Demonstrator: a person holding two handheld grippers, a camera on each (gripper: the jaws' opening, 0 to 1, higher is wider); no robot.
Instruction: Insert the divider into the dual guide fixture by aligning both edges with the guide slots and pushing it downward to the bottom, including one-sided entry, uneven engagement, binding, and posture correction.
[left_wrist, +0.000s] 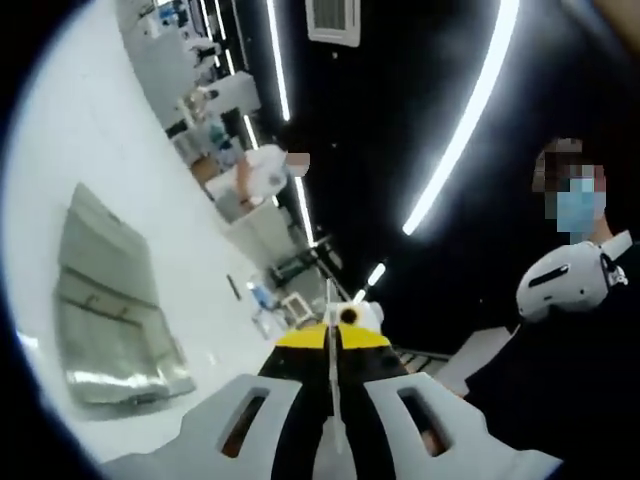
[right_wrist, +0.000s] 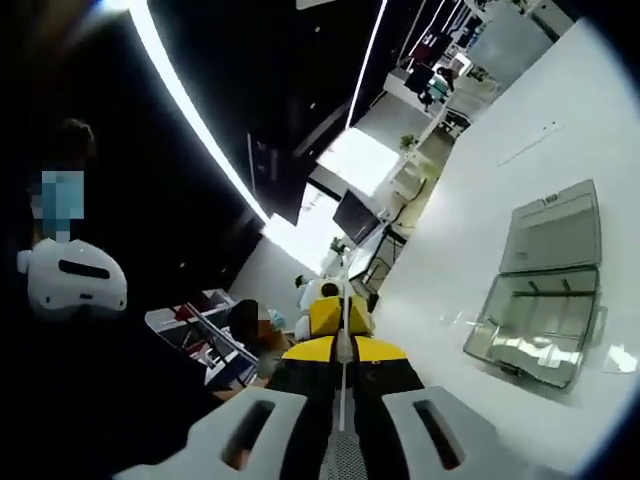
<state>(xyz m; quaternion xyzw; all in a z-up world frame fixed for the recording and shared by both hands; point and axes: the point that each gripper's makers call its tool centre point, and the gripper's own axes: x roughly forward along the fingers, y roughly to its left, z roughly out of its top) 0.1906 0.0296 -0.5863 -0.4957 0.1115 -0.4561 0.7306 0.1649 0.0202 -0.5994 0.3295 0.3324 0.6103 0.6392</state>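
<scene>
one clear hinged case (left_wrist: 115, 305) lay open on the white table (left_wrist: 90, 130), two trays visible in each view. beside the case, the left gripper (left_wrist: 333, 345) and right gripper (right_wrist: 343, 320) each had jaws pressed together around a thin clear divider (left_wrist: 331, 385) held edge-on.

An open clear case (right_wrist: 545, 300) lies on a white table (right_wrist: 520, 130).

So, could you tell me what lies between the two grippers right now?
A thin clear divider, seen edge-on, spans from the right gripper to the left gripper opposite. It shows in both gripper views.
</scene>
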